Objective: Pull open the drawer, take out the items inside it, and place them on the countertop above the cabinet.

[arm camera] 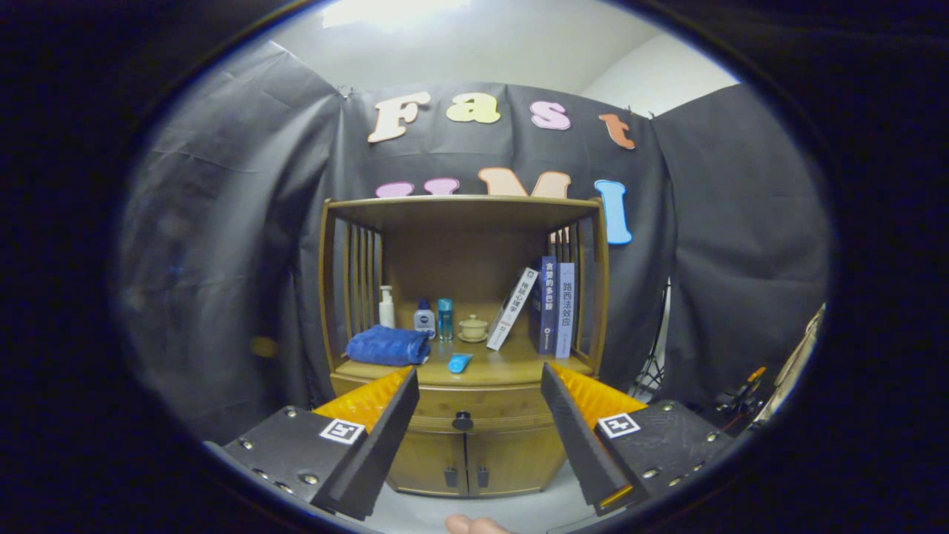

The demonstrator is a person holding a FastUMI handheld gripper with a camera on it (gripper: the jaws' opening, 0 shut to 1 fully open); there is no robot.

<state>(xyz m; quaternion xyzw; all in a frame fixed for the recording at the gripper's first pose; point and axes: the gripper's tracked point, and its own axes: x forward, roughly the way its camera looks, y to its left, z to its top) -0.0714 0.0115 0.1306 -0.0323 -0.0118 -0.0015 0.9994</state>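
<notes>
Facing a closed wooden drawer (pixel 463 406), round-knobbed, gripper (pixel 480 374) jaws spread apart.

Glossy wooden cabinet (pixel 474 452), soft cloth towel (pixel 389 345), perhaps plastic knob (pixel 463 421), paper books (pixel 552 308)

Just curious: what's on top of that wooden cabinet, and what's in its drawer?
On the countertop: a towel, bottles, a cup, a tube and books. The drawer is closed, hiding its contents. The open tool hangs before it.

Hand-held gripper (pixel 480 378) with two wedge-shaped ridged fingers (pixel 385 415), black mounts studded with silver screws, each carrying a square black-and-white marker (pixel 341 431).
</notes>
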